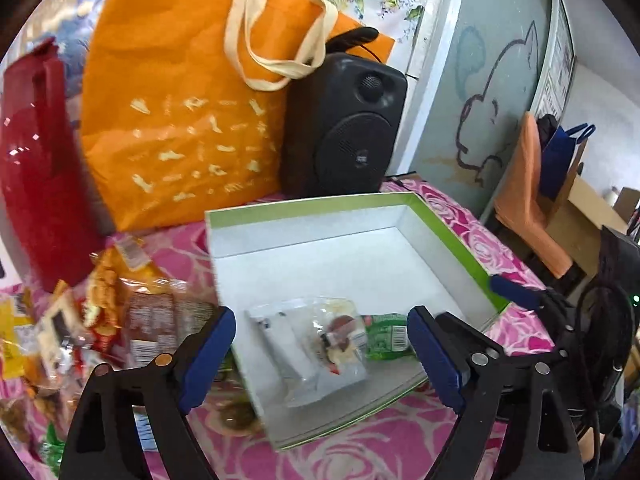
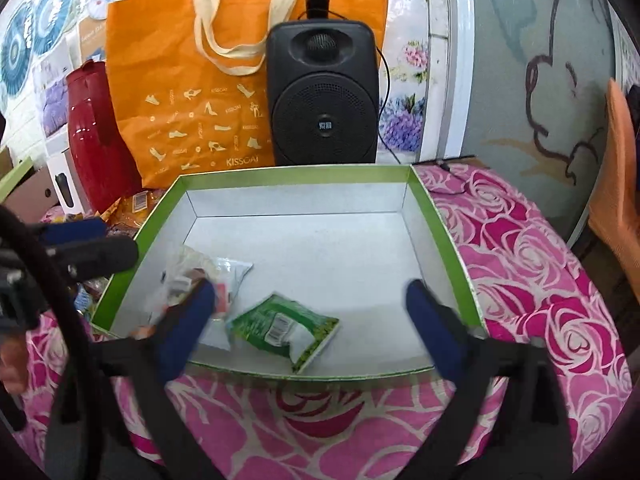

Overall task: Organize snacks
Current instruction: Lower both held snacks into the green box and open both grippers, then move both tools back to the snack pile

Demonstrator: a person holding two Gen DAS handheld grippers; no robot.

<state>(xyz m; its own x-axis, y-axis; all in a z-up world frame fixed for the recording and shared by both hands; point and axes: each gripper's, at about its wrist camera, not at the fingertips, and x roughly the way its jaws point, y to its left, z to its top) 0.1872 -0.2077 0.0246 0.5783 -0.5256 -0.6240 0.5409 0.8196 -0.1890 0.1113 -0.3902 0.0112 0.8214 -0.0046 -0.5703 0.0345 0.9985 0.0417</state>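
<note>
Green-rimmed cardboard box, white inside, seen from the left wrist on a pink rose-print tablecloth. Two packets in its near corner: a clear snack packet and, just beside it to the right, a green snack packet. Left gripper hovering over the clear packet, jaws spread wide, nothing held. A heap of loose snacks outside the box wall to the left, not yet sorted. Behind: orange tote bag, black speaker, red jug. Tip of the right gripper visible at the box's right rim.

From the right wrist: same box, green packet near the front wall, clear packet to its left, partly hidden by a blue pad. Right gripper above the green packet, jaws wide apart and empty. Left gripper at the left rim, blurred.

Likely trouble: two grippers crowding one corner, so a bump between them or a nudge on the thin box wall, enough to slide the box. Clear wrapper slippery and crinkled, liable to slip from a shallow pinch. Loose heap close to the table's left side; a careless sweep could push packets off.
</note>
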